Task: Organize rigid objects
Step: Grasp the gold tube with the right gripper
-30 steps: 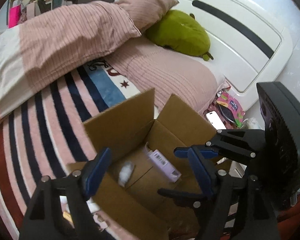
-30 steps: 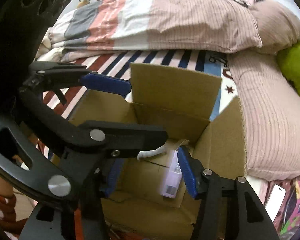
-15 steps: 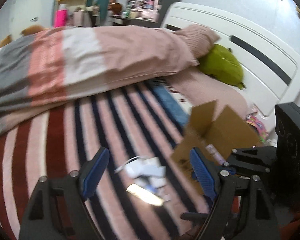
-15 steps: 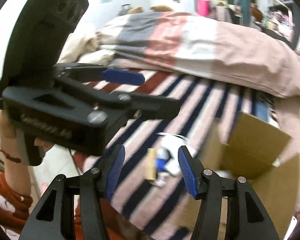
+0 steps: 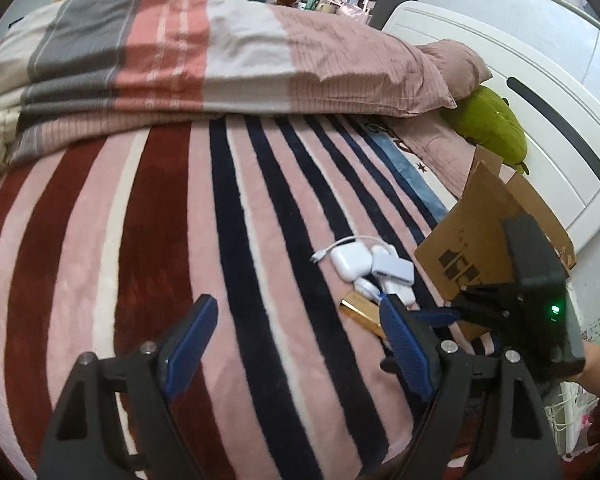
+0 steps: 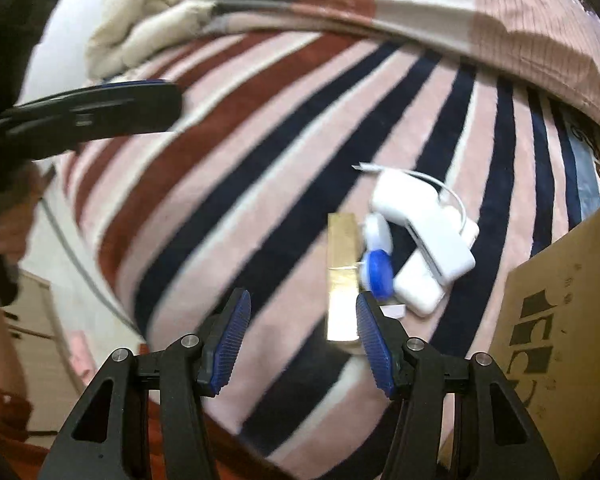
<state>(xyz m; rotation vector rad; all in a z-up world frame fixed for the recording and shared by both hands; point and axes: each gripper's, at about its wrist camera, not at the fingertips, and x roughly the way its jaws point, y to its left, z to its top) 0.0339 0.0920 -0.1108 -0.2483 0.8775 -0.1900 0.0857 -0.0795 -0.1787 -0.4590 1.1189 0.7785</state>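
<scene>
A small pile of rigid objects lies on the striped blanket: a gold bar-shaped box [image 6: 342, 276], a blue-and-white round case [image 6: 376, 264], a white charger with cable [image 6: 424, 216] and a white flat block [image 6: 418, 290]. The pile also shows in the left wrist view [image 5: 370, 270]. A cardboard box [image 5: 488, 240] stands right of the pile. My right gripper [image 6: 302, 320] is open and empty, hovering just in front of the gold box. My left gripper [image 5: 296, 328] is open and empty, above the blanket left of the pile.
A folded striped duvet [image 5: 220, 52] lies across the back of the bed. A pink pillow [image 5: 456, 64] and a green plush [image 5: 492, 124] sit by the white headboard [image 5: 540, 92]. The bed edge and floor show at the left [image 6: 48, 280].
Both grippers have pulled away from the cardboard box and swung left toward the pile on the blanket. The right gripper has dropped closer to the gold box.
</scene>
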